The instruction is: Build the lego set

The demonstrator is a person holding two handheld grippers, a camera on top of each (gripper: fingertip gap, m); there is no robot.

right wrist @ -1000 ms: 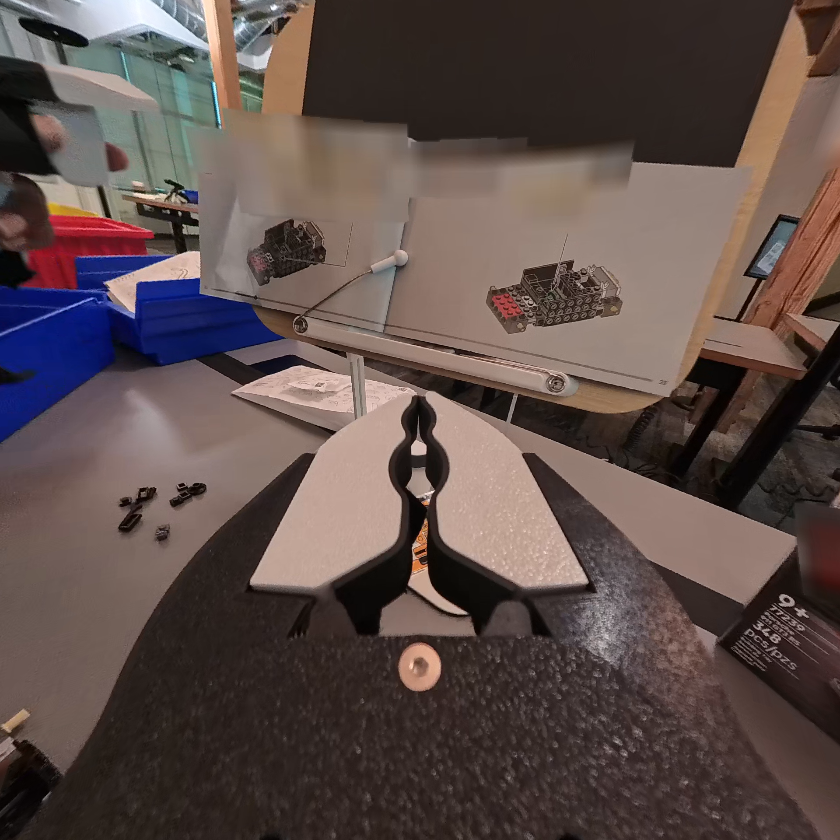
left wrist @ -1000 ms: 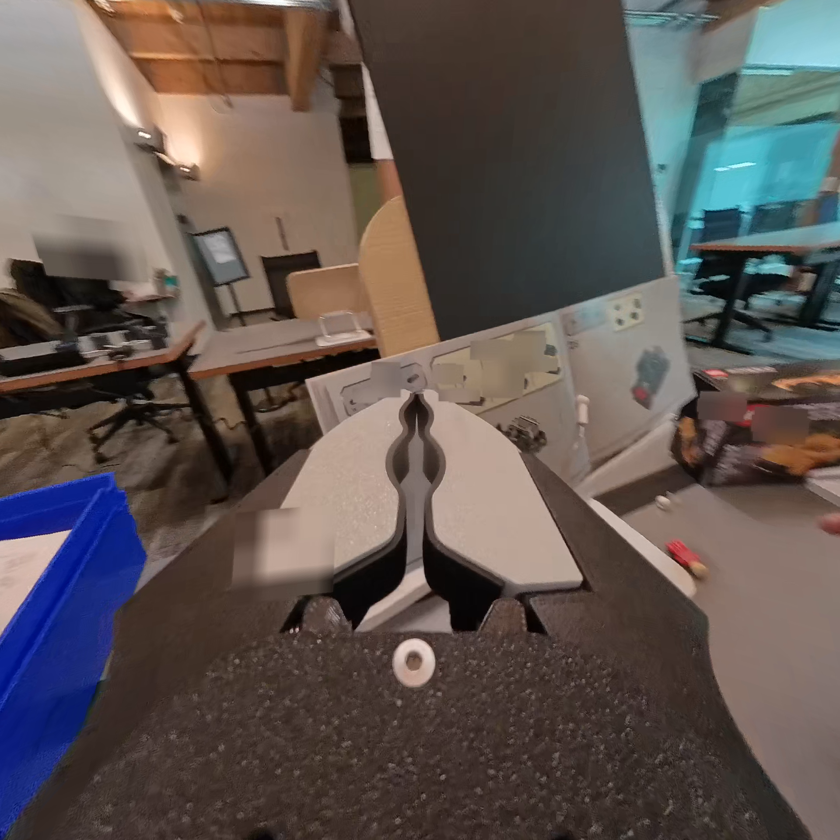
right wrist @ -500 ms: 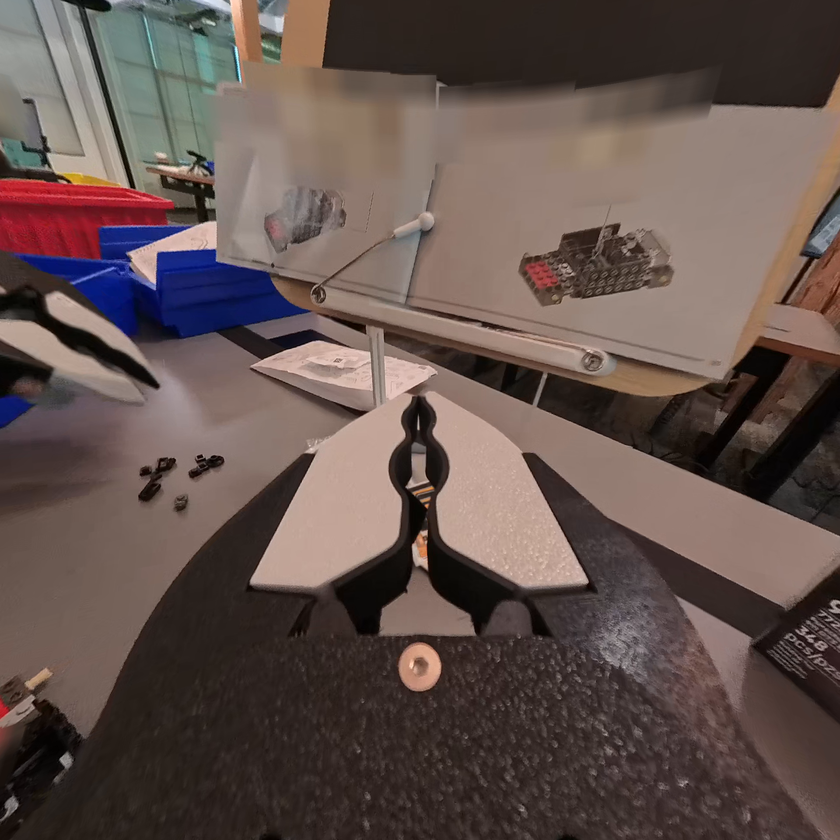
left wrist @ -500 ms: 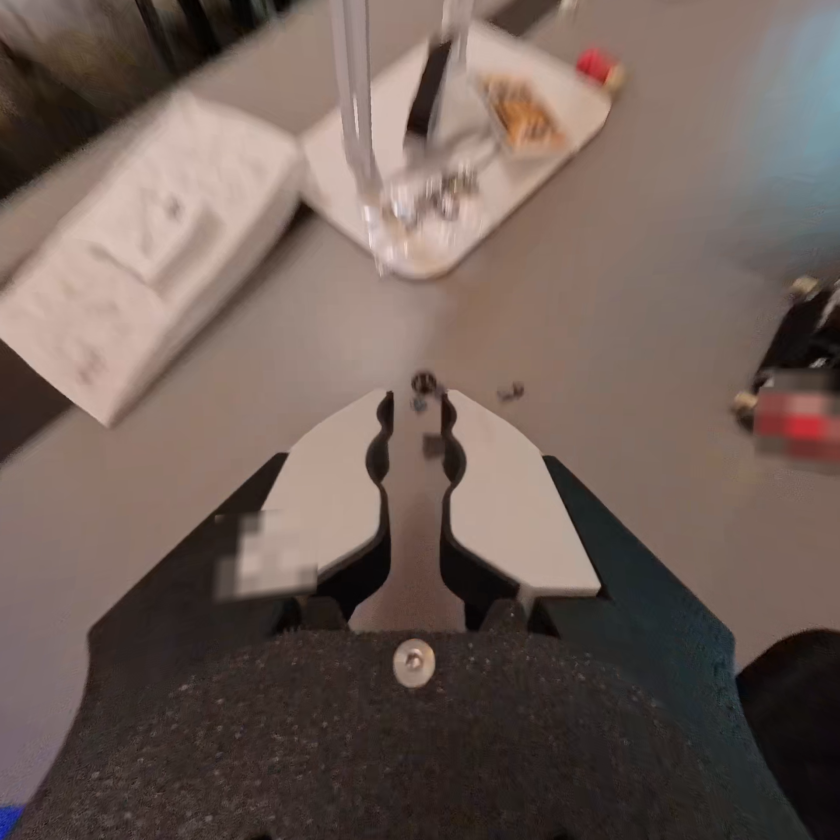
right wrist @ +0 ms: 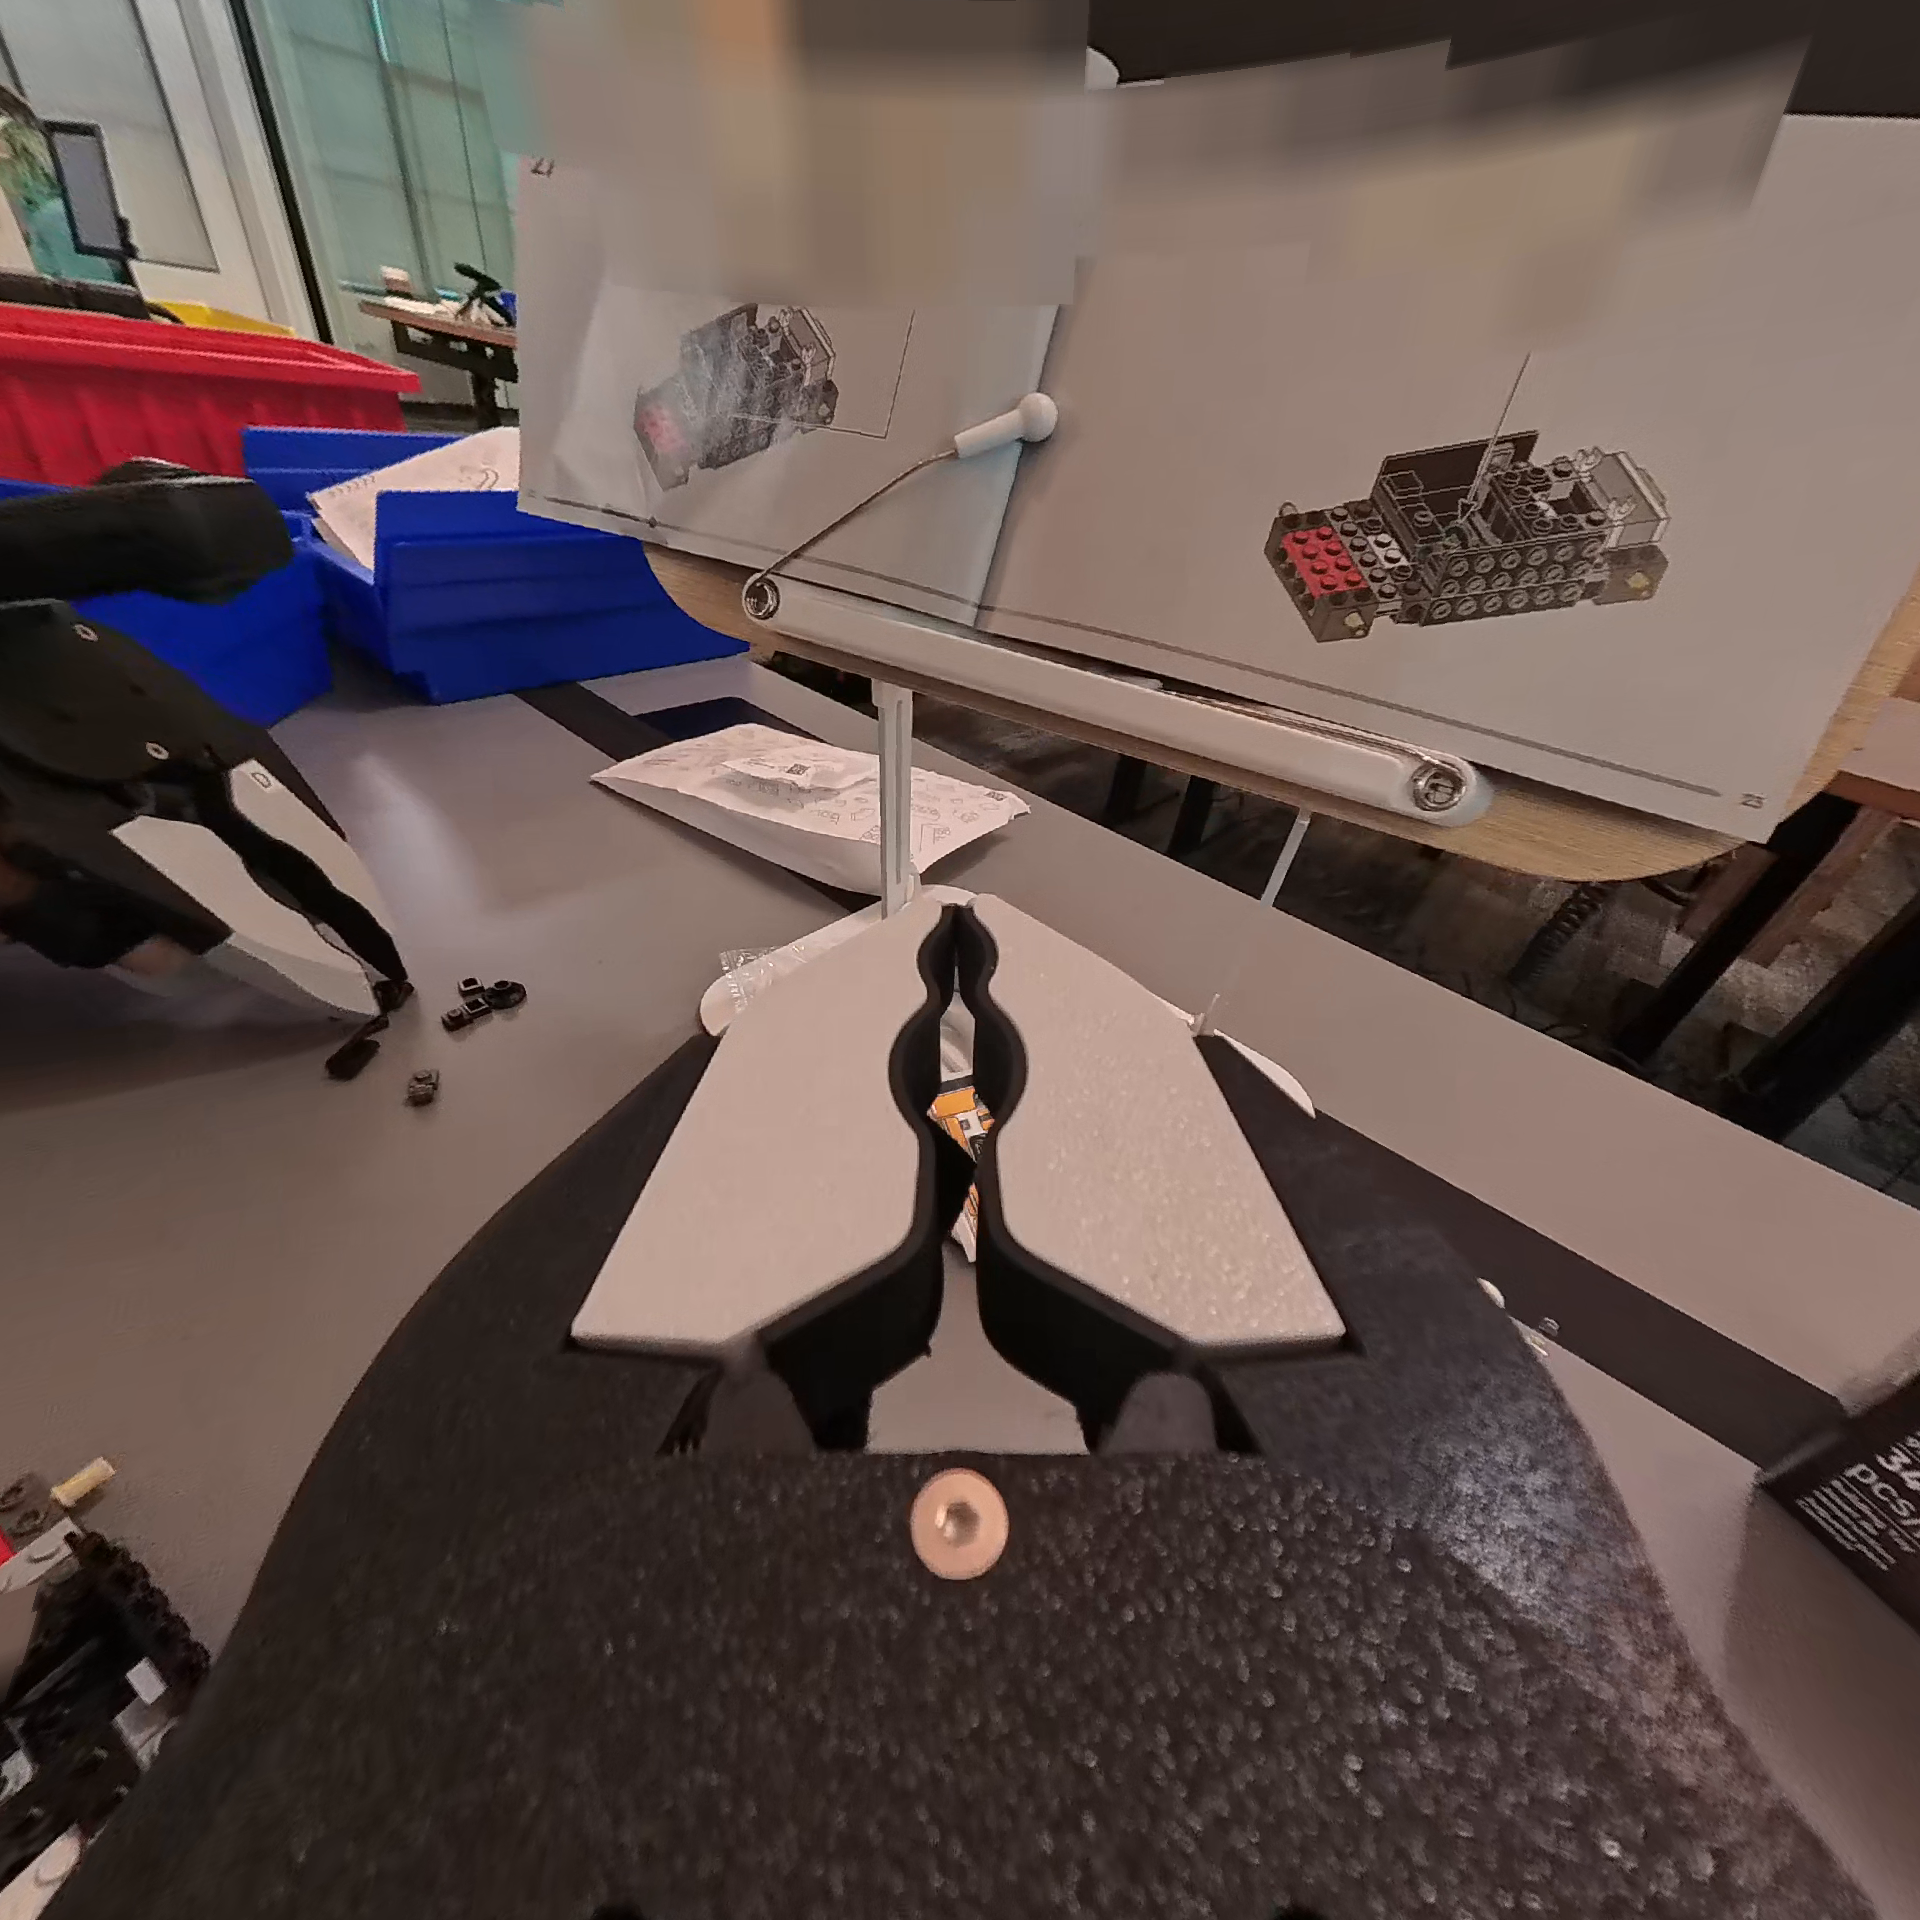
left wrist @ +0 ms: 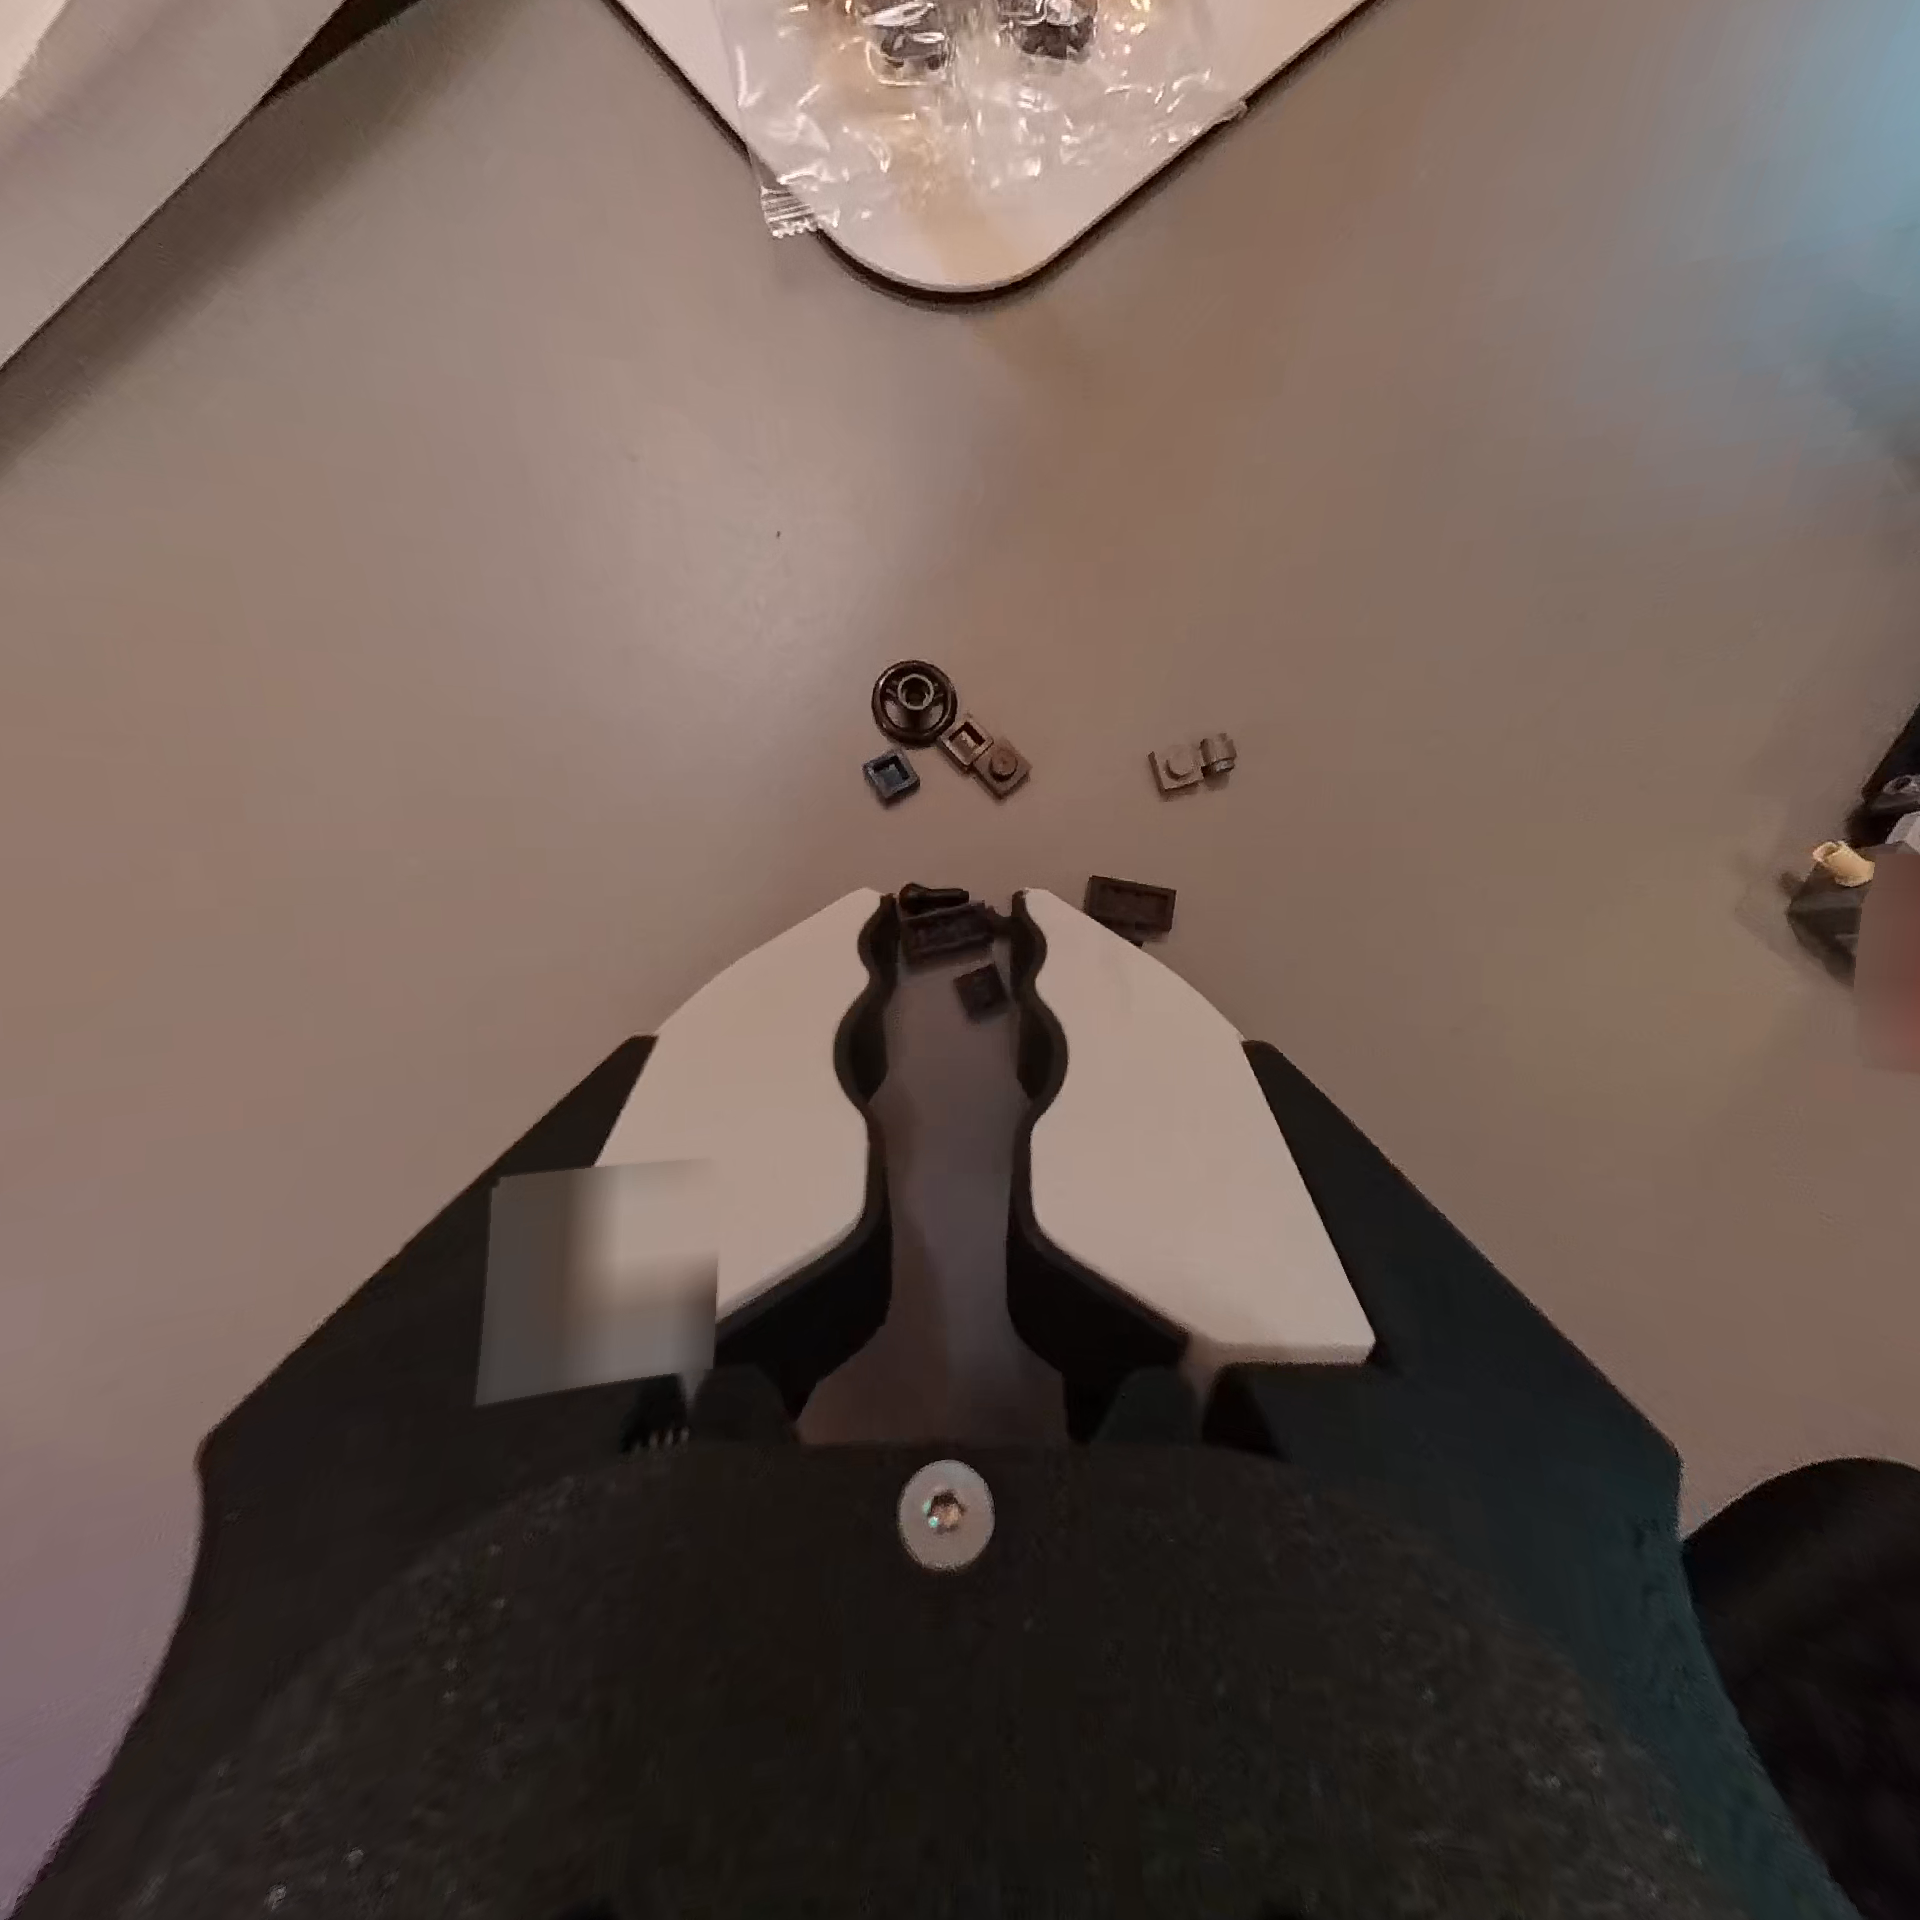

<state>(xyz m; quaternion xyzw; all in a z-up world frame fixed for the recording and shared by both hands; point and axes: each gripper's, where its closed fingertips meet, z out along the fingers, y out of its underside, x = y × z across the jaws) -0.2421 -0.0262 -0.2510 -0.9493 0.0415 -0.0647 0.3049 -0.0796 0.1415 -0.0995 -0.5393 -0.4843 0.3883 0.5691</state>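
The little dark lego pieces (left wrist: pixel 940 925) are lying on the grey table (left wrist: pixel 416 623). The left tool (left wrist: pixel 948 914) has just swung down from looking at the room and is now opening around one piece, holding nothing yet, so a pick-up looks close. The right tool (right wrist: pixel 958 920) is staying pinched closed, empty, facing the instruction sheet (right wrist: pixel 1455 499). The half-built model (right wrist: pixel 73 1621) is cut off at the edge.

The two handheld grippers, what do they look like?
Both match. The left gripper and the right gripper each have a black, grainy-textured body with a silver hex screw at its centre. Two pale grey, wedge-shaped fingers with wavy black inner edges form the jaws. A blurred patch covers part of the left one.
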